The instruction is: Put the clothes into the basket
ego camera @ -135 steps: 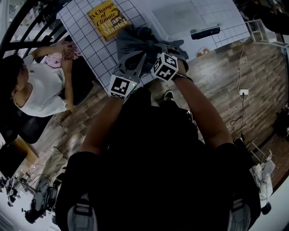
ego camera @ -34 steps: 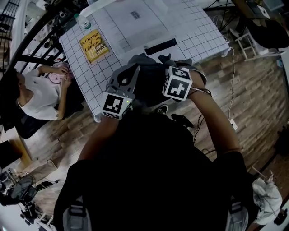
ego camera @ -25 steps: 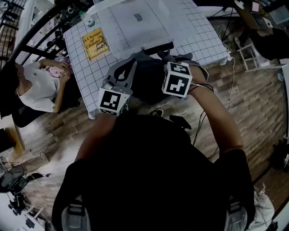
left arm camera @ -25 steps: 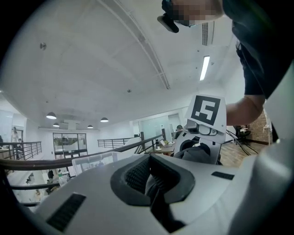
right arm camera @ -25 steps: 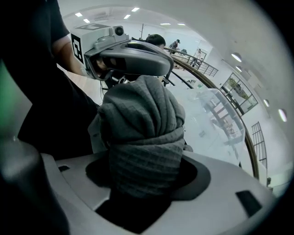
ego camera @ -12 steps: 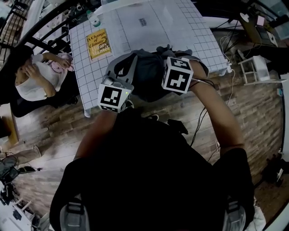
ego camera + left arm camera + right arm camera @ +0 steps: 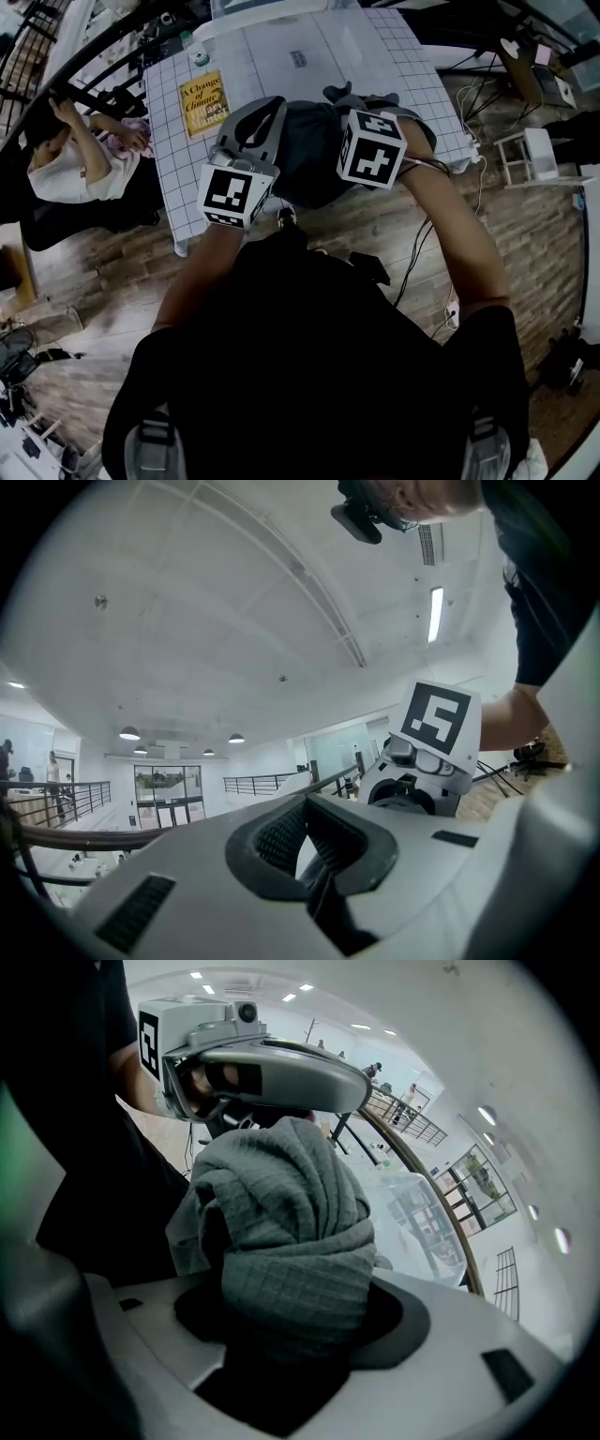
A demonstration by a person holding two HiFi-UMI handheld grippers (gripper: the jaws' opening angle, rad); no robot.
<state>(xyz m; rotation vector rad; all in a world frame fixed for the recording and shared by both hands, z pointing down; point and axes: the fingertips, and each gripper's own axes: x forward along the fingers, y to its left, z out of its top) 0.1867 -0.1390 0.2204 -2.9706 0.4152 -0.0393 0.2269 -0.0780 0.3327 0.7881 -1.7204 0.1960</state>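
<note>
Grey garment (image 7: 314, 161) higher, book (image 7: 202, 92) beyond

garment (image 7: 291, 1232): was grey, small-check weave
tablecloth (image 7: 173, 159): was white, dark grid lines
book (image 7: 203, 101): was yellow
floor (image 7: 112, 281): was brown planks

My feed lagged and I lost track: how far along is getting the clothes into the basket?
Done: the right gripper has the grey garment bunched between its jaws. In hand: it hangs over the near edge of the table. Remaining: getting it into the basket farther back, which looks empty. The left gripper is shut on nothing.
</note>
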